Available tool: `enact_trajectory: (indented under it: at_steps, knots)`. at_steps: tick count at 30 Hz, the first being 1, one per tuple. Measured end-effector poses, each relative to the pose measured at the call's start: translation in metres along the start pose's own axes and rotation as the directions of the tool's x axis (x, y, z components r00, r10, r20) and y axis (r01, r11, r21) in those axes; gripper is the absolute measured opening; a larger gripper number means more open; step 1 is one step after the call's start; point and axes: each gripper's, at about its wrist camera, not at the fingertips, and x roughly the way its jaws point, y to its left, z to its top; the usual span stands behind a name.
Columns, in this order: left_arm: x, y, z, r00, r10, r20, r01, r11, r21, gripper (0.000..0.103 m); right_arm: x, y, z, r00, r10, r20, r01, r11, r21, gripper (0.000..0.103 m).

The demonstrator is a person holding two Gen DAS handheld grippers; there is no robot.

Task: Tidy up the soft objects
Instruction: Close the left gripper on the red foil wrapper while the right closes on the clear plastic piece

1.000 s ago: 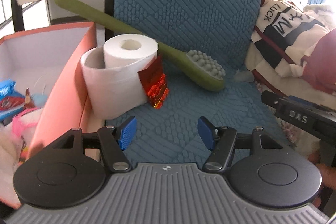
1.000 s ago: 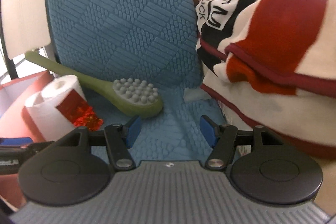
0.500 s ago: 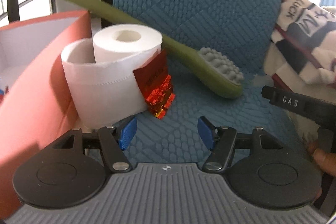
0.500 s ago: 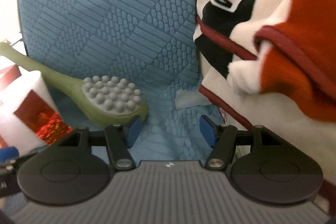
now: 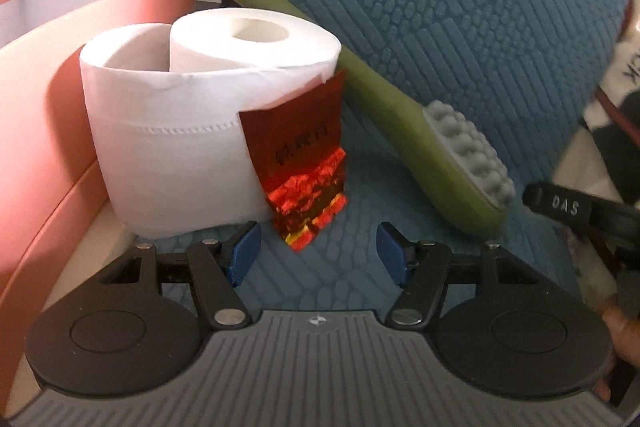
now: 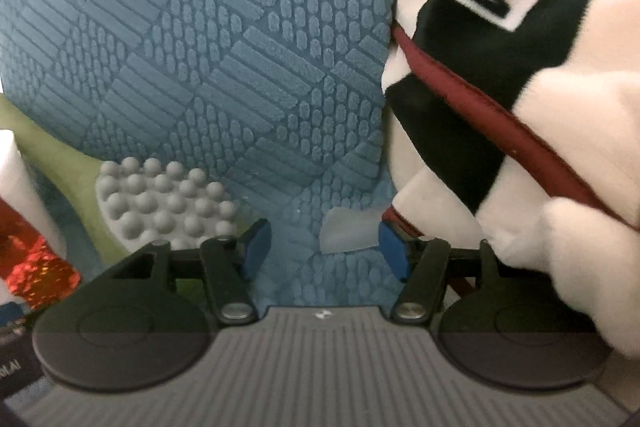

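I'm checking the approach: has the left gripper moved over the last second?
Yes. The left gripper has advanced toward the toilet roll and red packet, which now loom larger, just ahead of its open jaws.

Your left view cuts off the green brush [image 5: 384, 107] handle at the top edge. The red foil packet [image 5: 304, 167] hides part of the toilet paper roll [image 5: 192, 131] (printed text unreadable). Your right view crops the fleece blanket [image 6: 520, 87].
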Motion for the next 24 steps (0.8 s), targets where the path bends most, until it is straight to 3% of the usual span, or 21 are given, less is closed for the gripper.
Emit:
enact_trajectory:
  at_steps: [6,12,18,24]
  knots:
    - [0.004,-0.01,0.002,0.998,0.036,0.059,-0.034,0.999,-0.033,0.069,0.023,0.001,0.009,1.0,-0.006,-0.024,0.006,1.0,-0.031,0.06]
    - [0.007,-0.014,0.0,0.996,0.061,0.059,-0.057,0.996,-0.076,0.069,0.048,0.006,0.019,0.999,-0.016,-0.031,0.014,0.997,-0.081,0.057]
    - [0.004,-0.016,-0.002,0.993,0.095,0.066,-0.085,0.986,-0.145,0.065,0.059,0.001,0.02,1.0,0.011,-0.027,-0.012,0.998,-0.058,0.057]
    - [0.01,-0.009,-0.004,0.992,0.118,0.043,-0.108,0.976,-0.188,0.038,0.065,-0.004,0.021,0.999,0.001,-0.045,-0.003,0.999,-0.048,0.056]
